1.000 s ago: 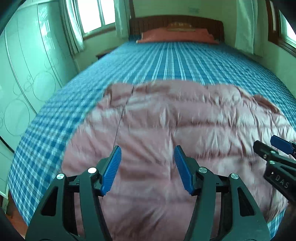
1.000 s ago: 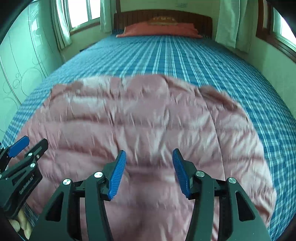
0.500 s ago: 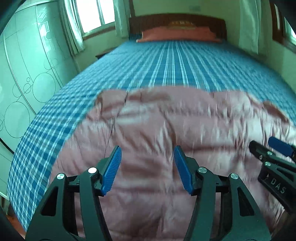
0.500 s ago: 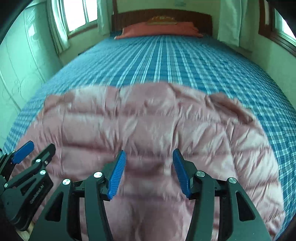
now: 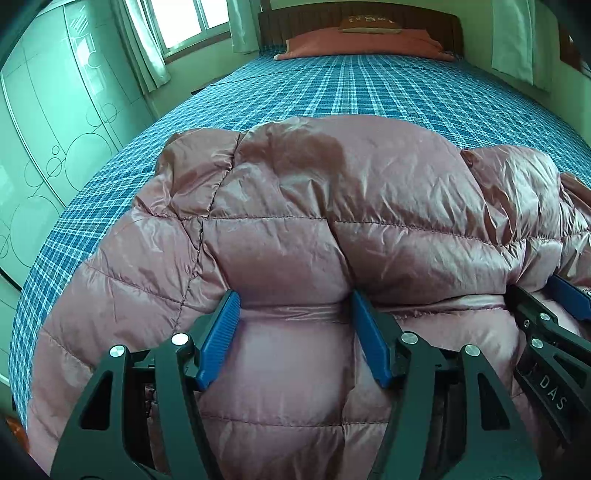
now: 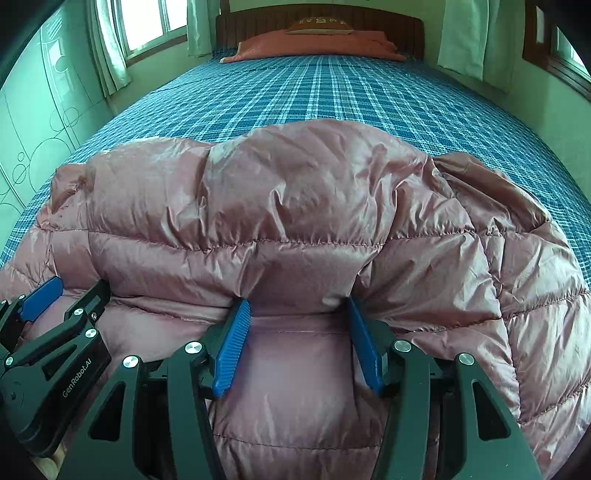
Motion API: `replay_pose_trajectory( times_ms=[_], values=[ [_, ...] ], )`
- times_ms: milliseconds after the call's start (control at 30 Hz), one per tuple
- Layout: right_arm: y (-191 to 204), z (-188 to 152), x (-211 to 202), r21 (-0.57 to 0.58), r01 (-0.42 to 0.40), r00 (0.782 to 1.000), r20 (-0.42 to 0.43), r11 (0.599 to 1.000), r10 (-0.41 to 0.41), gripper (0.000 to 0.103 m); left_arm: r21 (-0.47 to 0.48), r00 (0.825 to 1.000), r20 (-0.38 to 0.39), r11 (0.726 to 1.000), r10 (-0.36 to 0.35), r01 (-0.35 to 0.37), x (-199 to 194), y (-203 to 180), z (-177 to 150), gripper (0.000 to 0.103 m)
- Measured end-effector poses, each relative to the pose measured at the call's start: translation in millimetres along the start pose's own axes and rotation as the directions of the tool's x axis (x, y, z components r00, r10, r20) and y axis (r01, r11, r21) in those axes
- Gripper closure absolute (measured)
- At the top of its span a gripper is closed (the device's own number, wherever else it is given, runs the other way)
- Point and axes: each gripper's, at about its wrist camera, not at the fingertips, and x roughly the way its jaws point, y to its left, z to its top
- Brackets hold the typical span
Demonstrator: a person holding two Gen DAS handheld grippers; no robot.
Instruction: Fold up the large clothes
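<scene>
Jacket (image 5: 332,206): pink quilted, spread on blue plaid bed (image 5: 369,92).
Left gripper (image 5: 293,314): jaws apart, just been opening, tips against the jacket's folded edge.
Right gripper (image 6: 297,317): jaws apart, likewise placed.

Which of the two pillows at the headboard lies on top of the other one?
The small brown pillow with a pattern lies on top; the wide salmon-coloured pillow is under it, directly on the bed.

Sharp, daylit, greenish fisheye views

Home bedroom: bed (image 5: 369,85), wardrobe (image 5: 55,129)
</scene>
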Motion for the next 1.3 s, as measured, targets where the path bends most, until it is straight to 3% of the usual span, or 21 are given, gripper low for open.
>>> replay_pose_trajectory(
  times_ms=[267, 500, 700, 1300],
  values=[
    [3.8, -0.8, -20.9, 0.010, 0.008, 1.000, 0.014, 1.000, -0.009, 0.048, -0.009, 1.000, 0.005, 1.000, -0.010, 0.010, -15.7, 7.5, -0.4, 0.041],
    [22.5, -17.4, -71.3, -0.028, -0.033, 0.996, 0.087, 0.999, 0.035, 0.048, -0.126, 0.998, 0.046, 0.991, -0.033, 0.038, -56.1, 63.4, -18.2, 0.037],
    [38.8, -33.0, -46.7, -0.086, 0.017, 0.999, 0.034, 0.996, -0.015, 0.048, -0.181, 1.000, 0.022, 0.983, -0.013, 0.016, -58.6, 93.8, -45.1, 0.037],
    [42.6, -48.9, -43.5, -0.081, 0.026, 0.997, 0.074, 0.996, -0.020, 0.048, -0.247, 0.999, 0.018, 0.969, -0.029, 0.033, -76.4, 118.0, -66.6, 0.037]
  ],
)
